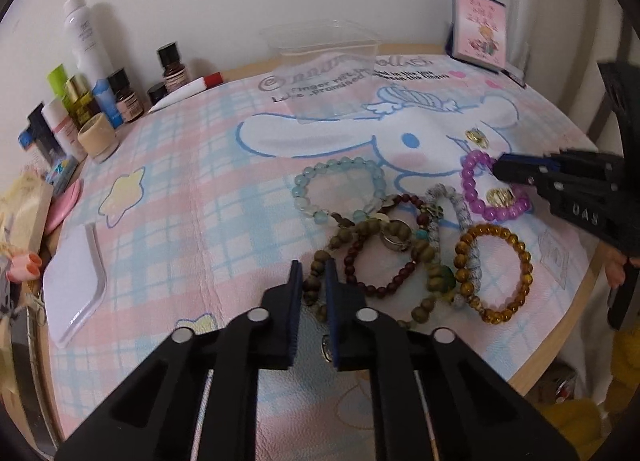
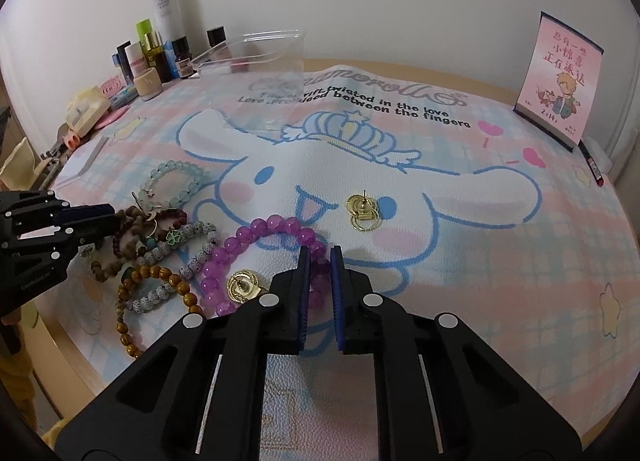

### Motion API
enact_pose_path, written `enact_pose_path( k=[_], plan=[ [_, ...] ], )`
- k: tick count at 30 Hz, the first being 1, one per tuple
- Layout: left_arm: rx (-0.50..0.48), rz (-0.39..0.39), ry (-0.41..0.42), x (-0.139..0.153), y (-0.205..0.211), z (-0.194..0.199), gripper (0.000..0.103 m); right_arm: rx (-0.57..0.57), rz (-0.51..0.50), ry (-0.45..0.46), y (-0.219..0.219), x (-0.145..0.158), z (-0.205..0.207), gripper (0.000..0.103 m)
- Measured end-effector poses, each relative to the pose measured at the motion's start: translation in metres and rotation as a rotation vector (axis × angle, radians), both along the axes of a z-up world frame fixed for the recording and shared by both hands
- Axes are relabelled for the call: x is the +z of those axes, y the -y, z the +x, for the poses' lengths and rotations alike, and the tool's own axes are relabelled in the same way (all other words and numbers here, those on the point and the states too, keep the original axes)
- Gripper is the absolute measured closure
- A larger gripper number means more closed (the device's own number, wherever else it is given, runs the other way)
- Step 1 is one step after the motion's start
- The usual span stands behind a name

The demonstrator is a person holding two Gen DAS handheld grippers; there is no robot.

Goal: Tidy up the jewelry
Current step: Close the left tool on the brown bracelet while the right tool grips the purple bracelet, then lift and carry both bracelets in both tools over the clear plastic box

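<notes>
Soft, even indoor light on both views, the white spray bottle (image 1: 86,35) throwing a grey shadow onto the wall, fisheye bending the worktop (image 2: 420,73) edge, corners vignetted black, far lettering slightly soft.

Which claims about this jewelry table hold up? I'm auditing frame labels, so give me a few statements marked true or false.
1. The right gripper is closed on the purple bracelet. True.
2. The clear container already holds bracelets. False: nothing shows inside it.
3. A gold earring lies inside the purple bracelet's loop. True.
4. The left gripper grips the pale green bracelet. False: it is closed on the olive wooden bead strand.
5. The amber bracelet lies apart from the others. False: it overlaps the speckled white bracelet.
</notes>
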State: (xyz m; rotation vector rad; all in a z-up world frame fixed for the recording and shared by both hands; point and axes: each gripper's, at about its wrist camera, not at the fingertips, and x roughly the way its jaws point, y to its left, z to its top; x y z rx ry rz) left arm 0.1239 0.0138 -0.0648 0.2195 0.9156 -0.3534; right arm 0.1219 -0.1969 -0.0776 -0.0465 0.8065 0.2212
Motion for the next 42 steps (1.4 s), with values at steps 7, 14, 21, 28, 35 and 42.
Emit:
enact_pose_path(
  k=[7,14,21,28,35,42],
  plan=[
    [0.009,-0.122,0.016,0.010,-0.011,-0.004,0.094,0.049,0.042,0.055,-0.004,0.016,-0.017,0.094],
    [-0.007,-0.250,0.080,0.045,-0.018,-0.012,0.094,0.101,0.077,0.134,-0.010,0.049,-0.031,0.094],
    [-0.058,-0.329,0.142,0.071,-0.015,-0.020,0.094,0.137,0.074,0.193,-0.018,0.073,-0.039,0.094],
    [-0.072,-0.376,0.188,0.090,-0.014,-0.014,0.094,0.161,0.090,0.266,-0.025,0.101,-0.036,0.094],
    [-0.085,-0.438,0.250,0.115,-0.017,0.011,0.094,0.179,0.067,0.348,-0.035,0.135,-0.016,0.094],
    [-0.079,-0.422,0.296,0.138,-0.006,0.049,0.094,0.181,0.055,0.379,-0.045,0.159,0.020,0.094]
  ],
)
